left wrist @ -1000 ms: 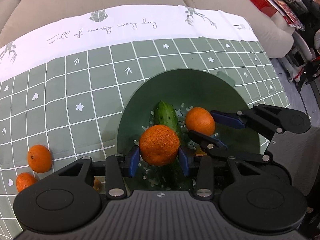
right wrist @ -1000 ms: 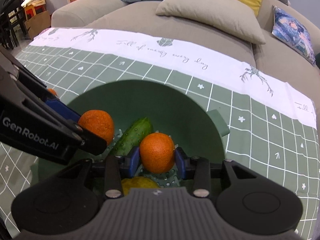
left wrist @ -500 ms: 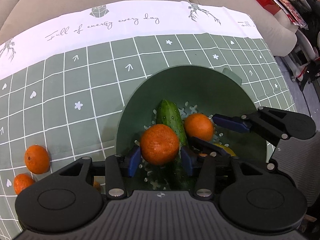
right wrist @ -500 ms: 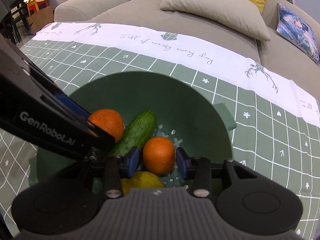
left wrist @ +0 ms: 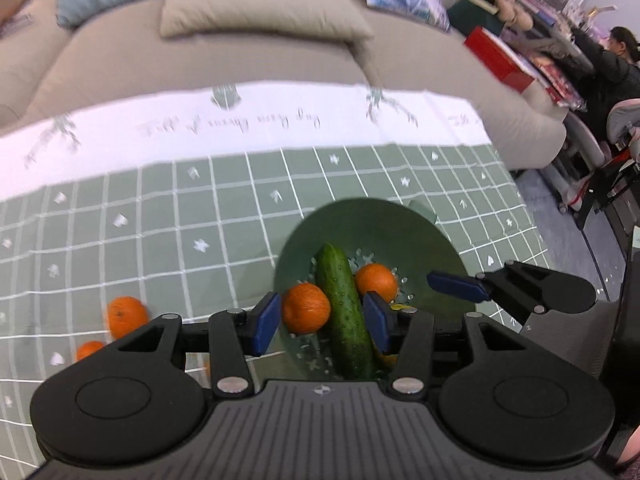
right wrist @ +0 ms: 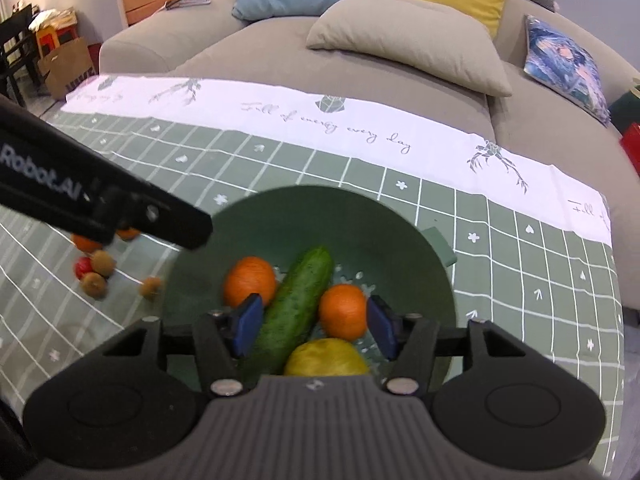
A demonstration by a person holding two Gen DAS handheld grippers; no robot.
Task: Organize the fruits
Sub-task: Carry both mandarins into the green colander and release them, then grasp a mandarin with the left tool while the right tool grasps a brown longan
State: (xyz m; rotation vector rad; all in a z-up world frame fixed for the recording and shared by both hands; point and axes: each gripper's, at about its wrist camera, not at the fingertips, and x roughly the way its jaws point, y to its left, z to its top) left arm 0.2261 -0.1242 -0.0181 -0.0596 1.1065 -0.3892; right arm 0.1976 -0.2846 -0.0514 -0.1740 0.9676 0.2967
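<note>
The green bowl (right wrist: 384,224) holds two tangerines (right wrist: 343,312), one cucumber (right wrist: 298,304), one lemon (right wrist: 326,356); both grippers' fingers (right wrist: 250,322) are opening, empty.

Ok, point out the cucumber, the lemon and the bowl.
cucumber (right wrist: 296,308): right wrist view, middle of its body.
lemon (right wrist: 326,358): right wrist view, top of its peel.
bowl (right wrist: 320,216): right wrist view, bare far inner wall.

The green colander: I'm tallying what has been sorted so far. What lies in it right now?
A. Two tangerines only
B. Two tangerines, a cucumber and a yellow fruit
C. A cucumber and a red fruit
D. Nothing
B: the right wrist view shows the green colander holding a cucumber between two tangerines, with a yellow fruit at its near edge.
</note>
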